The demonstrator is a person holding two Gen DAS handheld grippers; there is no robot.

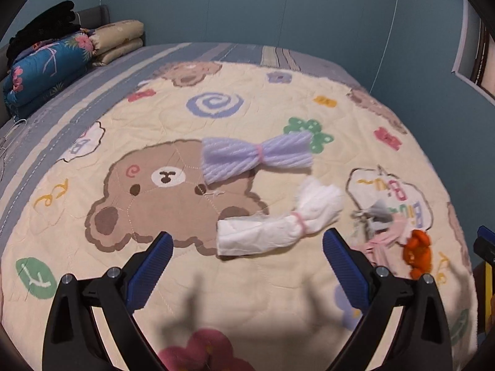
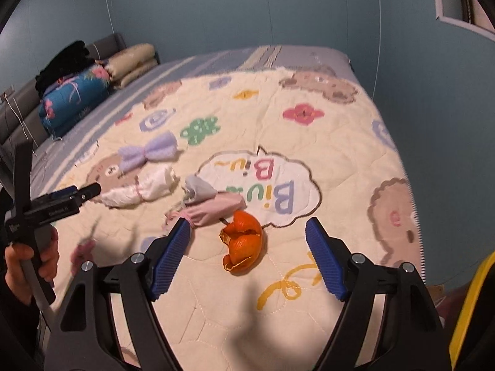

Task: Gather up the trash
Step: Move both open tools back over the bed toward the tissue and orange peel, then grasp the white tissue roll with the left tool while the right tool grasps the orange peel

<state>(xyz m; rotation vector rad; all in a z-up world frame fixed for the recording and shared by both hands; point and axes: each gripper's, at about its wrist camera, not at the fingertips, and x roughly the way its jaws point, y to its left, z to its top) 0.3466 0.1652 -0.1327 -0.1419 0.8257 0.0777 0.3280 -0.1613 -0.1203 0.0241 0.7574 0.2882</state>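
An orange peel (image 2: pixel 243 241) lies on the cartoon bear quilt (image 2: pixel 340 142), just ahead of my right gripper (image 2: pixel 247 224), whose blue pads stand wide apart with nothing between them. In the left wrist view the peel (image 1: pixel 417 253) shows at the right. A white paper bundle tied with a pink band (image 1: pixel 275 222) lies just in front of my left gripper (image 1: pixel 247 236), which is open and holds nothing. Beyond it rests a lilac yarn bundle (image 1: pixel 256 154). A pink and grey cloth bundle (image 2: pixel 213 204) sits beside the peel.
Folded quilts (image 1: pixel 46 71) and a black garment (image 1: pixel 43 27) are stacked at the head of the bed, far left. The blue wall (image 2: pixel 433 123) runs close along the bed's right edge. A hand (image 2: pixel 31 262) holds the left gripper's handle.
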